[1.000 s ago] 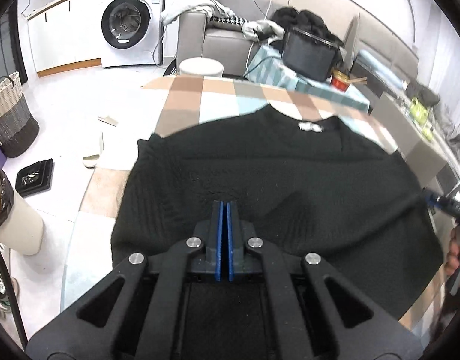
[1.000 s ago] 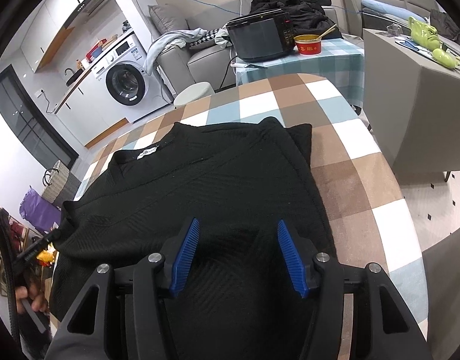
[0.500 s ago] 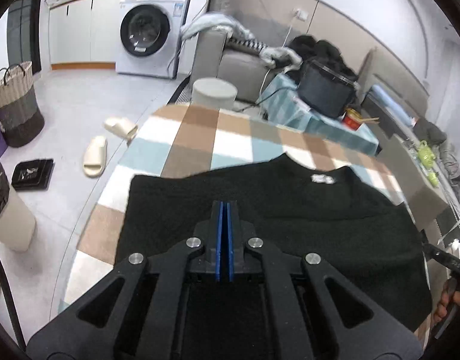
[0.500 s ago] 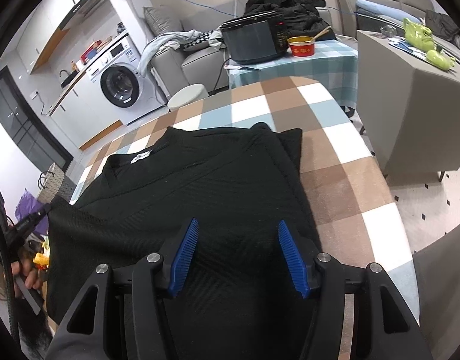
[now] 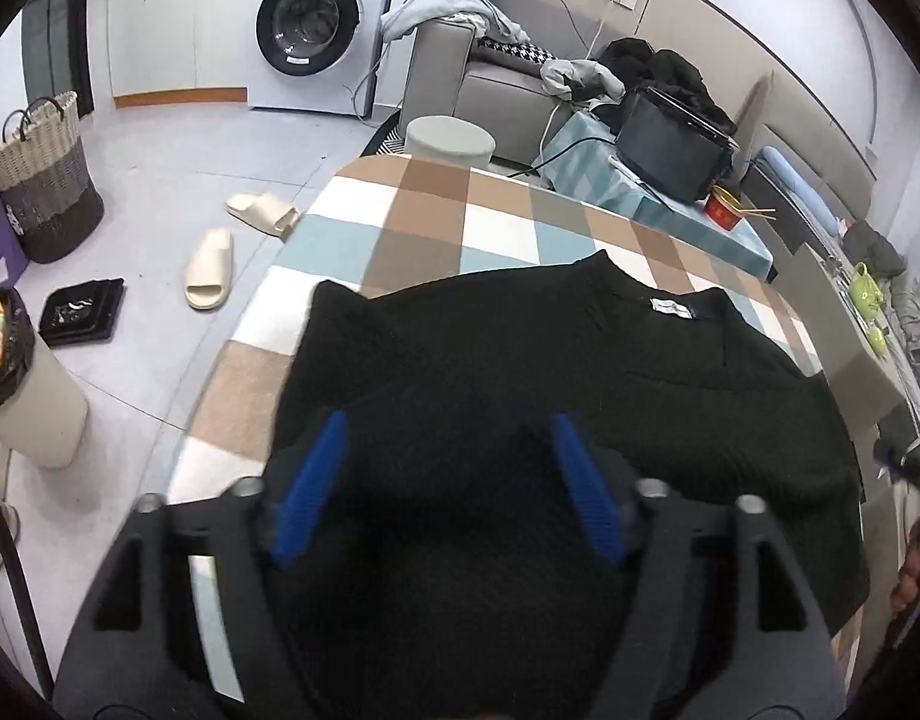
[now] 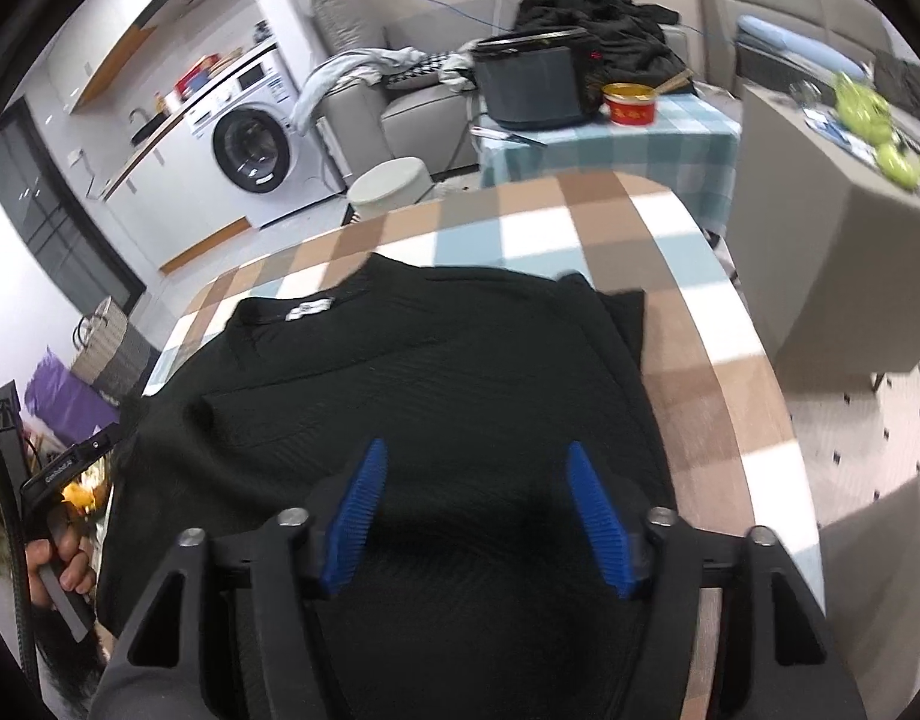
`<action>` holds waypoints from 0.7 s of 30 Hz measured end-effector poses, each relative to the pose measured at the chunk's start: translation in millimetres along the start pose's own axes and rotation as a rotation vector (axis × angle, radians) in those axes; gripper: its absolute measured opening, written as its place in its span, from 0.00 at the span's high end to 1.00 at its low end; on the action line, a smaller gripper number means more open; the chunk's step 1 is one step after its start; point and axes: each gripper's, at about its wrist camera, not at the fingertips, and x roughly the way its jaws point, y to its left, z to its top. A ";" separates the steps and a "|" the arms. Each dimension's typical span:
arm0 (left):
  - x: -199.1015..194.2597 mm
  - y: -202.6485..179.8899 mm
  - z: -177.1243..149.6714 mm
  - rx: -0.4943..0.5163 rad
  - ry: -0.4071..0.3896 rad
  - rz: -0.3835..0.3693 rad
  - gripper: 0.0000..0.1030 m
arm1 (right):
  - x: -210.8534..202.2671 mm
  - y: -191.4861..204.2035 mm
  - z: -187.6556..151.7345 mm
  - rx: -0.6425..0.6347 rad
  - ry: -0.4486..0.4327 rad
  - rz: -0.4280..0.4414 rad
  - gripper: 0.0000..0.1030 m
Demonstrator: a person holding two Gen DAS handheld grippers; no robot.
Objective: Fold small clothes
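Note:
A black knit sweater [image 5: 550, 372] lies flat on the checked table [image 5: 435, 210], neck label toward the far side, sleeves folded in. It also shows in the right wrist view [image 6: 435, 372]. My left gripper [image 5: 447, 480] is open, blue pads spread, just above the sweater's near left part. My right gripper [image 6: 475, 510] is open above the sweater's near right part. Neither holds cloth. The sweater's near hem is hidden under the grippers.
The checked table's right edge [image 6: 754, 396] lies beside a grey cabinet [image 6: 832, 264]. A side table with a black appliance [image 6: 532, 84] and a red bowl [image 6: 631, 105] stands beyond. On the floor at left are slippers [image 5: 207, 267], a bin [image 5: 27, 402] and a basket [image 5: 42, 177].
My left gripper was shut and has opened, letting go of the sweater's left side, which now lies on the table. My right gripper stays open and has drawn back slightly.

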 end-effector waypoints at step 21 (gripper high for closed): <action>-141.0 26.8 28.3 -0.008 -0.153 0.027 0.01 | -77.7 65.1 68.0 -0.119 -0.076 0.062 0.29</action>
